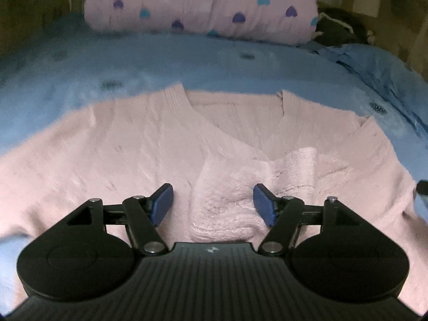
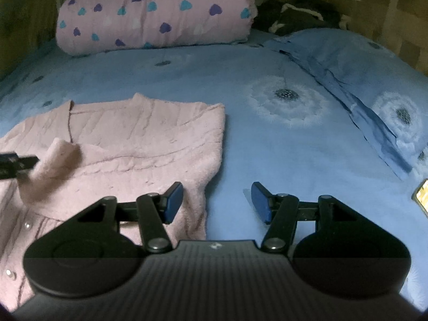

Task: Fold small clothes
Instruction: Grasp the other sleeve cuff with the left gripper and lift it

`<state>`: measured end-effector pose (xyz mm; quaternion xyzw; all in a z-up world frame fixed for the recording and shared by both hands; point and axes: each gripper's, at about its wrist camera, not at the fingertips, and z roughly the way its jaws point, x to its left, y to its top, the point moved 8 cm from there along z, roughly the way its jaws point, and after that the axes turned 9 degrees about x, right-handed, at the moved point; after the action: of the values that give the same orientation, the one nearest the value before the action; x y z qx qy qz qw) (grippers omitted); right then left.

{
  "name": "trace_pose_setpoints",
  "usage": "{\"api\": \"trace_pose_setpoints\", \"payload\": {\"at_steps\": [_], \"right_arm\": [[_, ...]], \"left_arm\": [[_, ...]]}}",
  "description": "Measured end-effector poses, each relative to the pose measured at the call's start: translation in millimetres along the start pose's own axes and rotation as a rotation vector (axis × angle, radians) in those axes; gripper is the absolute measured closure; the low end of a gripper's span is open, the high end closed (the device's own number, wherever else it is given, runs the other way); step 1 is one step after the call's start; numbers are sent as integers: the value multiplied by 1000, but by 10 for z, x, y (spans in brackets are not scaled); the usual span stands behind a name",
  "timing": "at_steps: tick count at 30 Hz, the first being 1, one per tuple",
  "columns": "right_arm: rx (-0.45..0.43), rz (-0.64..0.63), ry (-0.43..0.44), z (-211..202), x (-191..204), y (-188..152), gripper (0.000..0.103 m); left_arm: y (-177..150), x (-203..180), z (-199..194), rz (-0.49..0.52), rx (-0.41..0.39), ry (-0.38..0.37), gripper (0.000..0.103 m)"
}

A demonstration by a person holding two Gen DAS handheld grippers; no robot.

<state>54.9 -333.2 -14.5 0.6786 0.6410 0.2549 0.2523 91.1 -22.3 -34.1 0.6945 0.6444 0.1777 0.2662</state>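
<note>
A pink cardigan [image 1: 149, 144] lies flat on the blue bed sheet [image 2: 267, 144], its neck toward the rolled pink blanket [image 2: 155, 13]. My left gripper [image 1: 213, 204] is over its middle, fingers spread wide and holding nothing, a folded sleeve [image 1: 270, 176] between them. My right gripper [image 2: 217, 202] is also spread and empty, at the cardigan's right edge.

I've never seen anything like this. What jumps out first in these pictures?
A pale pink knitted cardigan lies spread on a blue dandelion-print bedsheet, one sleeve folded across its front. Two open grippers frame it: the left gripper above the sleeve, the right gripper at its edge. Behind sits a pink heart-patterned quilt roll.
</note>
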Motion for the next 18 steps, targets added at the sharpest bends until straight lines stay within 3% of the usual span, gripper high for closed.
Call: {"api": "trace_pose_setpoints", "payload": {"at_steps": [2, 6, 12, 14, 18], "right_arm": [[10, 25, -3, 17, -45, -13, 45], [19, 40, -4, 50, -67, -1, 45], [1, 29, 6, 23, -20, 13, 45], [5, 27, 3, 30, -18, 8, 45], [2, 34, 5, 27, -19, 19, 45]], "left_arm": [[-25, 3, 103, -23, 2, -6, 21], [-44, -116, 151, 62, -19, 53, 17], [-16, -92, 152, 33, -6, 54, 16], [-34, -116, 114, 42, -20, 66, 21], [-69, -235, -3, 88, -60, 57, 57]]}}
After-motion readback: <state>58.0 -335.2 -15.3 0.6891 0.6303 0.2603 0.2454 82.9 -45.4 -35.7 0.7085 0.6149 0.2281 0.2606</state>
